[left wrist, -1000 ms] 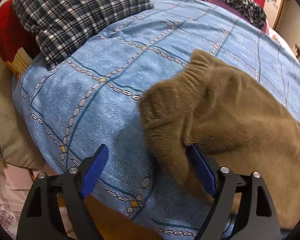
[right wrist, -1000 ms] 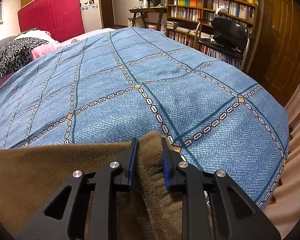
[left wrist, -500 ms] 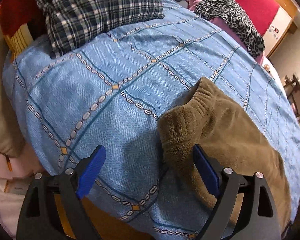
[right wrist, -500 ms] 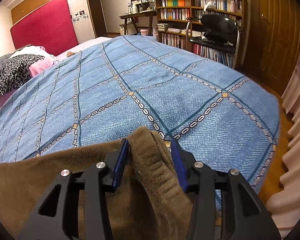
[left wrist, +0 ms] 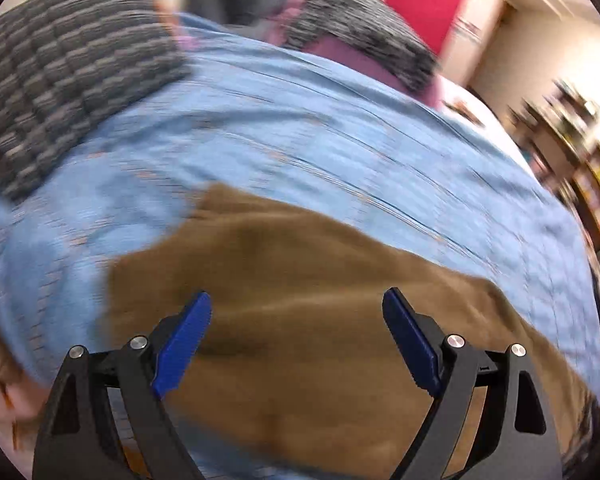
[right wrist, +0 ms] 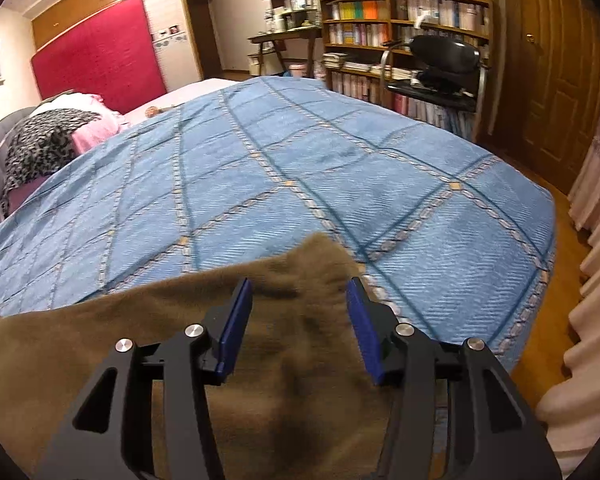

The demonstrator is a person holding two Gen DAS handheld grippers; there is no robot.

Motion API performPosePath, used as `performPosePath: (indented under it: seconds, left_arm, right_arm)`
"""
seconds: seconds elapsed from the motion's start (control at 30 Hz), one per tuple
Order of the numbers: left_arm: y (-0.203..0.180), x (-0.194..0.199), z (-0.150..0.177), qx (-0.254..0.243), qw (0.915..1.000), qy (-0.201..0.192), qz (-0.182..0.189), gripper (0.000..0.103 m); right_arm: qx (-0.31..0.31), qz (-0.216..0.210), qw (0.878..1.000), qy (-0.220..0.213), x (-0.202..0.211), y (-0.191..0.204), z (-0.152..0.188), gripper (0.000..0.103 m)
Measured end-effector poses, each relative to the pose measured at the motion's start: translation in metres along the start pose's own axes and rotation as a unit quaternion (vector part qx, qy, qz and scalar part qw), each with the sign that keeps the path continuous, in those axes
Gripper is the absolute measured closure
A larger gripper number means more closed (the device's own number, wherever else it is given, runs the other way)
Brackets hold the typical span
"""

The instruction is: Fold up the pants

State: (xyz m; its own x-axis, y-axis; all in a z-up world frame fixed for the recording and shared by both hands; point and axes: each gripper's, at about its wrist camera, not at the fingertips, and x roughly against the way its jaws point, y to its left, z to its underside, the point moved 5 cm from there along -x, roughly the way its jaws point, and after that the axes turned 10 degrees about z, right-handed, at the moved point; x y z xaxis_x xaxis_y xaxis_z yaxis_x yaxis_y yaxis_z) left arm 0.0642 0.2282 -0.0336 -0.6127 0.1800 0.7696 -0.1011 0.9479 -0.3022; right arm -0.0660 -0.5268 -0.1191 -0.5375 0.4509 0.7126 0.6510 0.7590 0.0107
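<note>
Brown pants (right wrist: 172, 344) on blue bedspread (right wrist: 300, 184), bookshelves (right wrist: 404, 36) behind, left view blurred

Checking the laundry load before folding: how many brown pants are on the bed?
1. The brown pants lie along the near edge of the blue bedspread, under both open tongs, left and right. Any others outside these views can't be ruled out.

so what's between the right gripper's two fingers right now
In the right wrist view, only the brown pants show in the gap of the right gripper; its jaws stand open, apart from the fabric, over the blue bedspread.
</note>
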Motion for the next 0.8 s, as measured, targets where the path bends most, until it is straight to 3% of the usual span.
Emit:
performPosePath:
  seconds: [0.2,0.27,0.37,0.47,0.57,0.7,0.8]
  left_arm:
    - [-0.058,-0.073,0.022,-0.030,0.9958,0.062,0.060,0.016]
    - [-0.065,-0.087,0.037,-0.046,0.9952,0.075,0.045,0.016]
    - [-0.060,-0.106,0.052,-0.074,0.9936,0.084,0.015,0.016]
    - [-0.061,-0.108,0.058,-0.092,0.9928,0.077,0.006,0.016]
    - [-0.064,-0.107,0.054,-0.084,0.9927,0.086,0.002,0.016]
    - [-0.087,-0.091,0.046,-0.069,0.9933,0.082,0.044,0.016]
    - [-0.124,-0.081,0.047,-0.111,0.9891,0.073,0.063,0.016]
  right_arm:
    - [0.029,-0.015,0.999,0.028,-0.018,0.024,0.000,0.053]
    - [0.028,0.007,0.998,0.048,-0.035,0.020,0.001,0.053]
    - [0.029,-0.004,0.998,0.060,-0.053,0.016,0.005,0.053]
    - [0.044,0.003,0.997,0.056,-0.051,0.019,0.007,0.053]
    - [0.003,-0.028,0.998,0.059,-0.039,0.009,0.003,0.053]
    - [-0.051,-0.051,0.997,0.018,0.001,-0.021,-0.004,0.050]
    - [-0.070,-0.035,0.997,0.000,0.024,-0.046,0.000,0.050]
